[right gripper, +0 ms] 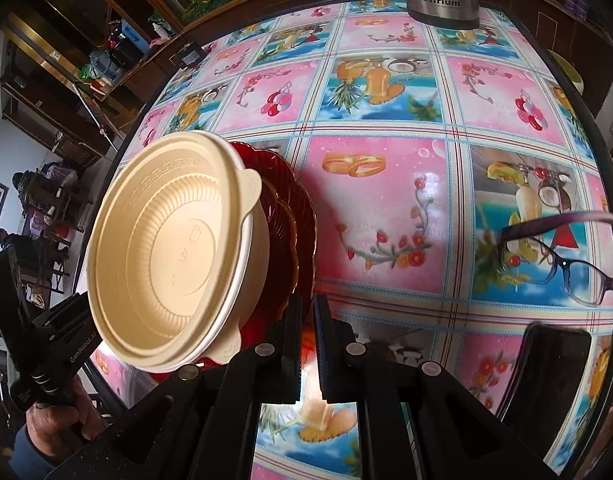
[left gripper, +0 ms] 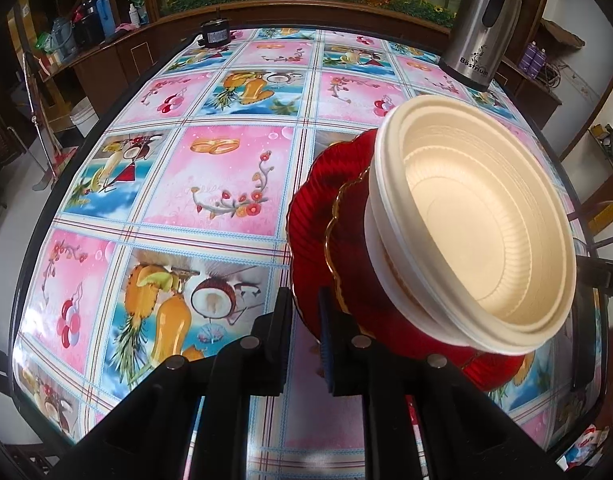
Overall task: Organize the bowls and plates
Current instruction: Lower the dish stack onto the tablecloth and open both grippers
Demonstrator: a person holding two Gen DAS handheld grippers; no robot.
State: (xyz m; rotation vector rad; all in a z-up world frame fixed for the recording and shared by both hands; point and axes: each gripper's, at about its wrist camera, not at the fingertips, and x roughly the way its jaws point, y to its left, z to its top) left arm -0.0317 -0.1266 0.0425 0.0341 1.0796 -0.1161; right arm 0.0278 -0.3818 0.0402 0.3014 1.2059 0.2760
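Note:
A large red ribbed plate (left gripper: 312, 216) carries a smaller gold-rimmed red plate (left gripper: 348, 236), and nested cream plastic bowls (left gripper: 478, 232) sit on top. My left gripper (left gripper: 304, 316) is shut on the large plate's near rim. In the right wrist view the same bowls (right gripper: 166, 256) and red plate (right gripper: 304, 216) appear at the left, and my right gripper (right gripper: 306, 320) is shut on the plate's opposite rim. The stack looks raised above the patterned tablecloth (left gripper: 210, 184). A hand (right gripper: 58, 412) holding the left gripper shows at the lower left.
A steel thermos jug (left gripper: 478, 32) stands at the table's far right edge. Eyeglasses (right gripper: 554, 256) and a black phone (right gripper: 554, 368) lie at the right of the table. A small black object (left gripper: 214, 34) sits at the far edge. Wooden shelving surrounds the table.

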